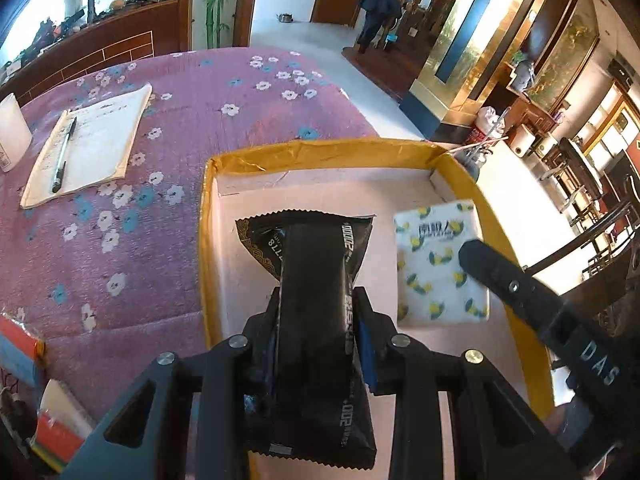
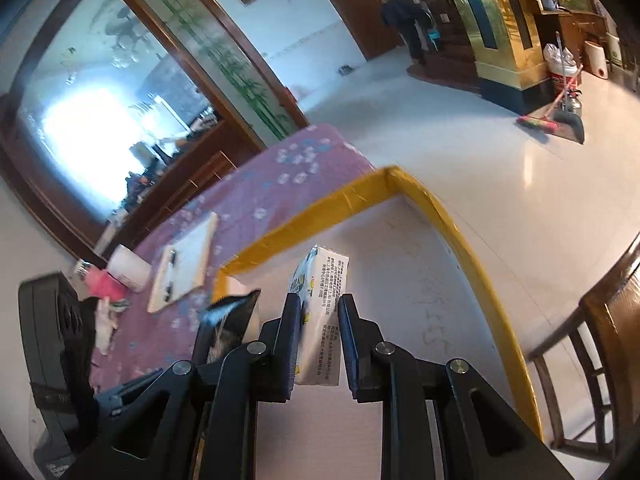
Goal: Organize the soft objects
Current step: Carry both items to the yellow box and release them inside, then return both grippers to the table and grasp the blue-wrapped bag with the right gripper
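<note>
My left gripper (image 1: 318, 300) is shut on a black soft packet (image 1: 312, 264), held lengthwise over the white floor of a yellow-rimmed box (image 1: 320, 150). To its right in the left wrist view a white tissue pack (image 1: 438, 260) with yellow and blue prints hangs over the box, one black finger of the other gripper against it. In the right wrist view my right gripper (image 2: 320, 304) is shut on that tissue pack (image 2: 326, 292), its printed side up, above the same yellow-rimmed box (image 2: 452, 216). The black packet (image 2: 230, 320) shows blurred at the left.
The box sits at the edge of a table under a purple flowered cloth (image 1: 120, 240). On it lie a notepad with a pen (image 1: 88, 144), a white cup (image 1: 12, 132) and coloured items at the near left. A wooden chair (image 2: 592, 340) stands beside the table; a broom (image 2: 548, 120) lies on the floor.
</note>
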`<state>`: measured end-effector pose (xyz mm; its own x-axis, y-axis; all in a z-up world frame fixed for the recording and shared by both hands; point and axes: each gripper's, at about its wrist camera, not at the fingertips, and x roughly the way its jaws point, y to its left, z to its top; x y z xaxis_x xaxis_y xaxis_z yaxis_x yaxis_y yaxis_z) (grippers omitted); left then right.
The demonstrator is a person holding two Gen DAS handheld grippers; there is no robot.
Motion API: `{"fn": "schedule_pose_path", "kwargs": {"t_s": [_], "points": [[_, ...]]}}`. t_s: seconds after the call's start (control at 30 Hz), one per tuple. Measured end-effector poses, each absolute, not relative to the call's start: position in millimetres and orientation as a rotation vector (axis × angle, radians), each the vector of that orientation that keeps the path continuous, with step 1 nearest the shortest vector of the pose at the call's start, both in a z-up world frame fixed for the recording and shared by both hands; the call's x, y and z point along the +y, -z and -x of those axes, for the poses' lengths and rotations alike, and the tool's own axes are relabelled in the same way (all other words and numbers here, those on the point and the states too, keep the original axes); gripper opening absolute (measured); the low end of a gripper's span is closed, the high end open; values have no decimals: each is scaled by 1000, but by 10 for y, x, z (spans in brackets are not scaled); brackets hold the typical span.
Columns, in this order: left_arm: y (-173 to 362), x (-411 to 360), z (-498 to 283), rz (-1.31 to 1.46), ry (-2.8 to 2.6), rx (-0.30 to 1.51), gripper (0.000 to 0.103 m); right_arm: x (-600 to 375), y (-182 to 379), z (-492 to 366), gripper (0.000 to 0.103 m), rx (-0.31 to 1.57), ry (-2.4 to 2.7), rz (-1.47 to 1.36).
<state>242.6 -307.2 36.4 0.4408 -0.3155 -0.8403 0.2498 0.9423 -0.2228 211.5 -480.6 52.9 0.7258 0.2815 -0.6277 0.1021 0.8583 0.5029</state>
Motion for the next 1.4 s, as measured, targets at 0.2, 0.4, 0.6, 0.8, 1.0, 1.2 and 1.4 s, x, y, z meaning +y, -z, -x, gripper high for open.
{"fn": "schedule_pose_path", "kwargs": {"t_s": [0.2, 0.4, 0.6, 0.8, 1.0, 1.2, 1.4], "points": [[-274, -3166, -2428, 53, 335, 1067, 31, -4839, -425, -2151, 21, 800, -86, -557], [-266, -3156, -2359, 47, 335, 1058, 55, -4800, -475, -2123, 24, 799, -53, -523], [-402, -2979, -2212, 75, 341, 1035, 55, -4807, -648, -2018, 40, 742, -32, -512], [-722, -2604, -1833, 102, 321, 972, 56, -4692, -764, -1974, 41, 700, -56, -471], [-1190, -2057, -1125, 105, 303, 848, 58, -4549, -855, -1908, 41, 654, -85, -409], [-1251, -1273, -466, 124, 218, 812, 60, -4295, -1078, -1679, 41, 582, -148, -338], [-966, -387, 58, 125, 88, 839, 60, -3533, -1256, -1110, 56, 606, -390, -271]]}}
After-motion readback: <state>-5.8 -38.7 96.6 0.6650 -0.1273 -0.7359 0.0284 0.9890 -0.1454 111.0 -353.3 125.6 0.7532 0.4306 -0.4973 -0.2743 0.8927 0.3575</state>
